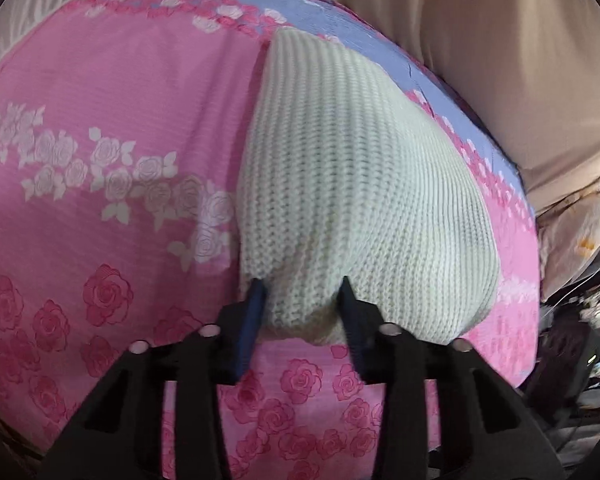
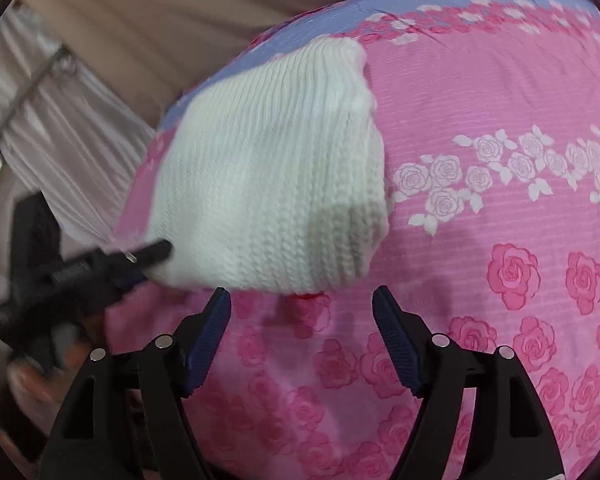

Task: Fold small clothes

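**Currently: folded knit on bed, left jaws pinching it, right jaws spread**

Biggest first: pink rose-print bedsheet (image 1: 100,120) covering the whole work surface, lilac band along its far edge, white rose garland across the middle, darker pink roses nearer the cameras. Beige curtain (image 1: 500,60) hanging behind the far edge.

Next: white ribbed knit garment (image 1: 360,200), folded into a compact block, lying on the sheet near the lilac band. Far end reaching onto the lilac strip, near end bunched toward the grippers.

Left gripper (image 1: 300,296): jaws narrowed, pinching the near hem of the knit; fabric bulging between the blue pads, both pads pressing into it. Also seen from the right wrist view, coming in from the left side, tip at the garment's near-left corner.

Right gripper (image 2: 300,300): jaws spread wide, nothing between them, only pink sheet under the gap. Left fingertip (image 2: 220,296) just beside the near edge of the knit, contact not clear. Right finger well clear of the garment.
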`<act>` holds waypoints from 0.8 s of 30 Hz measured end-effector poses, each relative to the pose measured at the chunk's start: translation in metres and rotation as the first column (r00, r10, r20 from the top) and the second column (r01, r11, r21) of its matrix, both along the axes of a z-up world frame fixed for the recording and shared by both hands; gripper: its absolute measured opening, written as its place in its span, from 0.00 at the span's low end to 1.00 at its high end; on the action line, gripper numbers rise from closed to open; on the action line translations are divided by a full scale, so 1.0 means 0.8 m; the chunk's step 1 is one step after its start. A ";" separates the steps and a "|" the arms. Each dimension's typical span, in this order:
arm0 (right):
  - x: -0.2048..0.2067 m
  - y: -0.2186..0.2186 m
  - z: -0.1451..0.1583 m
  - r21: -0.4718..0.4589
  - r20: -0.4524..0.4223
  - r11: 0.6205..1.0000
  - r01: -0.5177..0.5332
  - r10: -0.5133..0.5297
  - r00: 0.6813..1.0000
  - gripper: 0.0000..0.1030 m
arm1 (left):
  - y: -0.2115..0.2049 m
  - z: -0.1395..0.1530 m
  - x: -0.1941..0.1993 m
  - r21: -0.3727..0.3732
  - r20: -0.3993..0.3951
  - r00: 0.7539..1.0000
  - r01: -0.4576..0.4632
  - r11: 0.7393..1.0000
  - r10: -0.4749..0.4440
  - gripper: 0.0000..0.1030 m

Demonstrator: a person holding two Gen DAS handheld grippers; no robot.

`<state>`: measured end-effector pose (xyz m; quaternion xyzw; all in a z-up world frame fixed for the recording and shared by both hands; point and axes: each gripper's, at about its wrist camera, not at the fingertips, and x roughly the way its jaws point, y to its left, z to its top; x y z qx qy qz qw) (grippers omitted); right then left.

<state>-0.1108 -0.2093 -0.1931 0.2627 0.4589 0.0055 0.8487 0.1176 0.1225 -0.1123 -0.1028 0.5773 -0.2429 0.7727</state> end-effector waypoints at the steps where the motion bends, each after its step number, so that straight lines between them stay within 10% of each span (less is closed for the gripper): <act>1: 0.007 0.007 -0.004 -0.026 0.003 1.000 -0.017 0.017 1.000 0.66 | 0.003 -0.001 0.003 -0.011 -0.009 1.000 -0.003 1.000 0.003 0.27; 3: 0.026 0.016 -0.011 -0.043 0.020 0.998 -0.039 0.040 0.999 0.51 | 0.006 0.002 0.011 -0.015 -0.011 1.000 -0.008 1.000 0.008 0.23; 4: 0.035 0.020 -0.012 -0.046 0.024 0.997 -0.055 0.057 0.998 0.19 | 0.007 0.004 0.012 -0.014 -0.007 1.000 -0.010 1.000 0.010 0.21; 5: 0.047 0.024 -0.012 -0.072 0.016 0.994 -0.079 0.080 0.997 0.12 | 0.006 0.008 0.013 -0.004 0.005 1.000 -0.013 1.000 0.013 0.20; 11: 0.022 0.016 0.076 -0.178 0.140 0.982 -0.062 0.087 0.986 0.11 | 0.000 0.036 0.004 0.088 0.099 0.995 0.011 0.996 -0.019 0.21; 15: 0.024 0.001 -0.009 -0.197 -0.088 0.975 -0.099 0.083 0.993 0.13 | -0.016 0.022 -0.011 0.192 0.098 0.993 0.053 0.980 -0.073 0.23; 19: -0.018 -0.021 0.017 -0.130 -0.023 0.991 0.039 -0.042 0.999 0.20 | -0.031 0.049 -0.036 0.255 0.181 0.978 0.051 0.965 -0.100 0.25; 24: -0.050 -0.019 0.092 -0.180 0.093 0.979 0.099 -0.083 0.992 0.23 | -0.061 0.100 -0.063 0.281 0.308 0.944 0.033 0.959 -0.123 0.63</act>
